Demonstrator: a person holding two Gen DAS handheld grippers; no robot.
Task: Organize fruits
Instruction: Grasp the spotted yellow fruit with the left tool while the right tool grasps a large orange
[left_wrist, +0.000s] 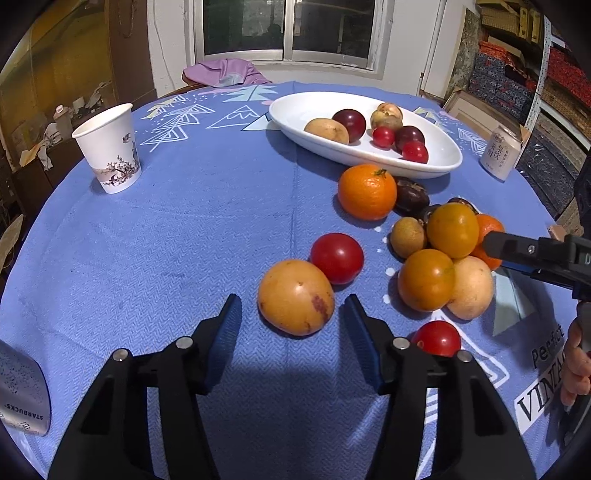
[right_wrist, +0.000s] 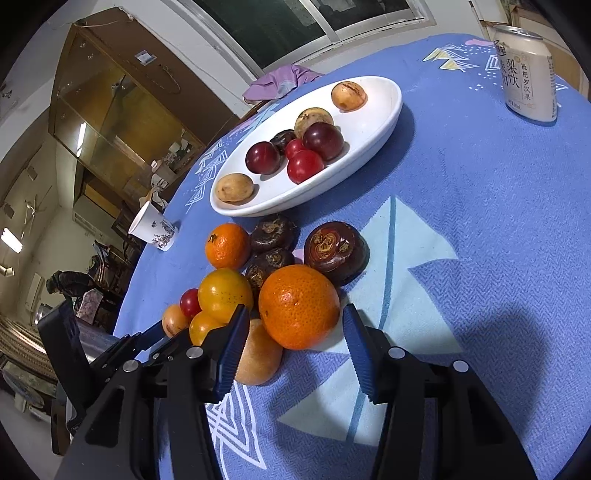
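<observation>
Seven placed: white dish
left: loose pile at 3 o'clock on counter
fingers: both narrow, gripping nothing

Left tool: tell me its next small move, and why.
Probably ease the left tool forward a little, then close. The yellow fruit lies just ahead of its open tips, not yet between the pads, and the dish already holds sorted fruit.
</observation>
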